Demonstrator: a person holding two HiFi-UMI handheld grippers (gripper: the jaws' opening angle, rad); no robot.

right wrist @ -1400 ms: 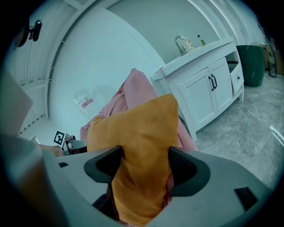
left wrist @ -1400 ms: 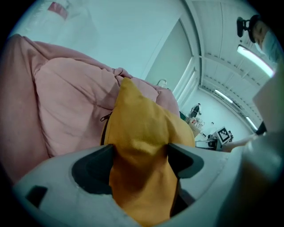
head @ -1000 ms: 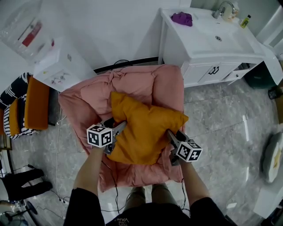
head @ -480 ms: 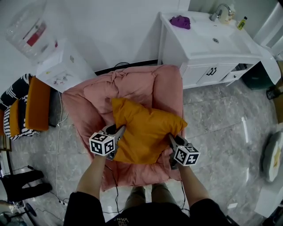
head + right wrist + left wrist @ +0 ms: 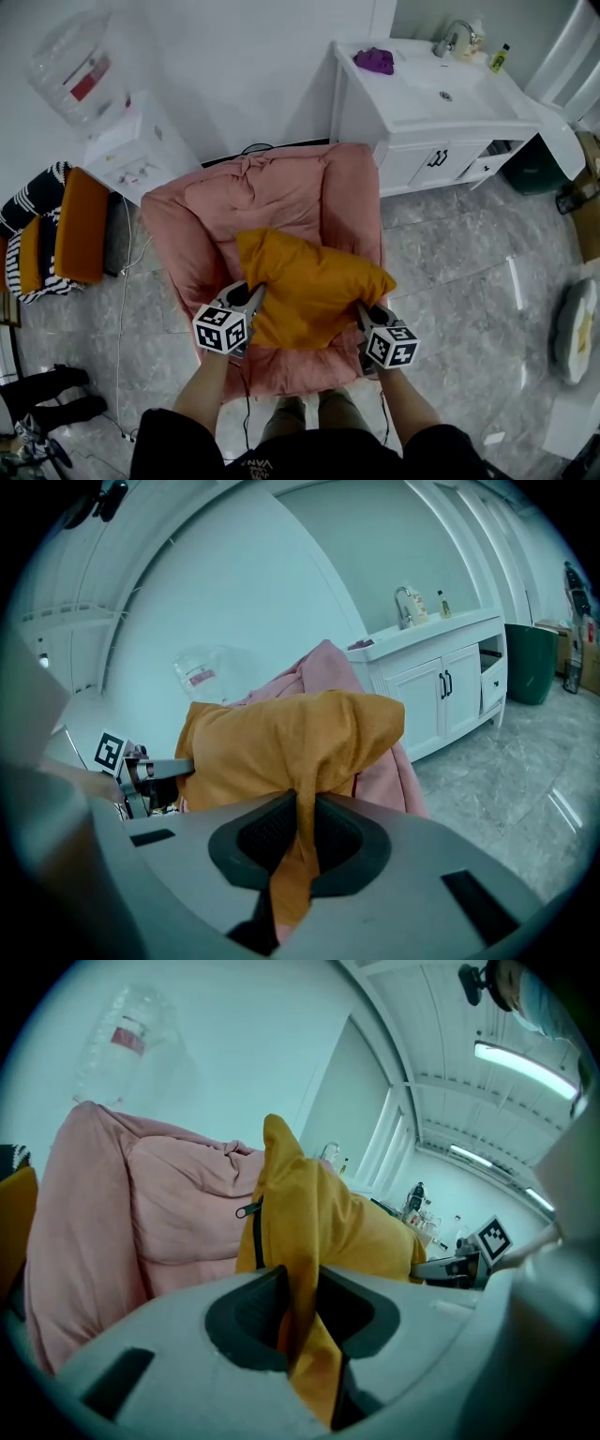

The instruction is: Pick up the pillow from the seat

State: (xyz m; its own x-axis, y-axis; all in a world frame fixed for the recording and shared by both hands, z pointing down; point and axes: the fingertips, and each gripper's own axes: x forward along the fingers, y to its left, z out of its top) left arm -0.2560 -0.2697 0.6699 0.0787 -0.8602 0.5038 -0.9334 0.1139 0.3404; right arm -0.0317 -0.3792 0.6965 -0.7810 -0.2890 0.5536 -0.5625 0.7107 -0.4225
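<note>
An orange pillow [image 5: 309, 286] sits over the seat of a pink padded armchair [image 5: 281, 192], held between my two grippers. My left gripper [image 5: 253, 300] pinches the pillow's left edge. In the left gripper view a fold of the orange pillow [image 5: 328, 1222] runs down between the jaws of the left gripper [image 5: 300, 1312], which are closing on it. My right gripper [image 5: 361, 312] grips the right edge. Seen from the right gripper view, the pillow [image 5: 281, 738] hangs into the closing jaws of the right gripper [image 5: 298, 832]. Its underside is hidden.
A white vanity cabinet [image 5: 422, 103] with a sink and a purple cloth [image 5: 373, 59] stands right behind the armchair. A water dispenser [image 5: 131, 155] stands at the back left, and an orange-cushioned seat [image 5: 75, 225] at the left. A cable [image 5: 122, 309] trails on the marble floor.
Both grippers have closed on the pillow's side edges. The pillow has bunched up between them and shifted a little toward me.
</note>
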